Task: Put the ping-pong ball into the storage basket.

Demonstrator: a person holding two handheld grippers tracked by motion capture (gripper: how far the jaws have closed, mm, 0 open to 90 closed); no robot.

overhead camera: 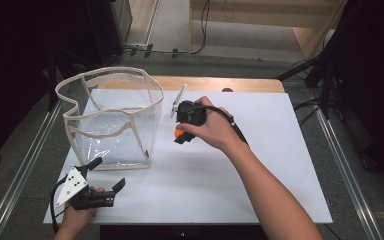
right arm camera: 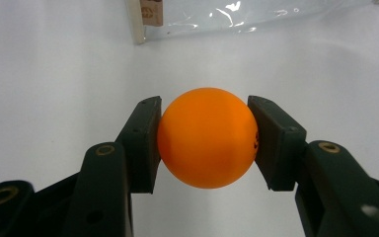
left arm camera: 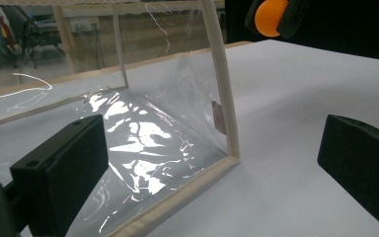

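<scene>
On a white table [overhead camera: 260, 165], covered by a white sheet with a strip of bare wood showing along the far edge, the biggest thing is a clear plastic bag [overhead camera: 111, 120] with cream trim. It stands upright and open-topped on the left half of the sheet. From the left gripper view its near bottom corner [left arm camera: 229, 158] sits on the sheet between that gripper's two jaws, farther off, and its crinkled film catches glare.

Next in size come the two grippers. The right gripper [overhead camera: 180, 134] is held by a hand [overhead camera: 211, 131] above the middle of the table, just right of the bag, with its cable trailing back along the forearm. Its jaws are clamped on an orange ball [right arm camera: 207, 144], one pad pressed to each side, and the ball hangs clear of the white sheet beneath it. The left gripper [overhead camera: 107, 176] lies low near the front left corner, just in front of the bag, with a grey three-cornered plate on top; its jaws stand wide apart with nothing between the pads.

Smallest is the ball, which also shows as an orange spot [overhead camera: 179, 133] at the right gripper's tip and at the top of the left gripper view [left arm camera: 270, 16].
</scene>
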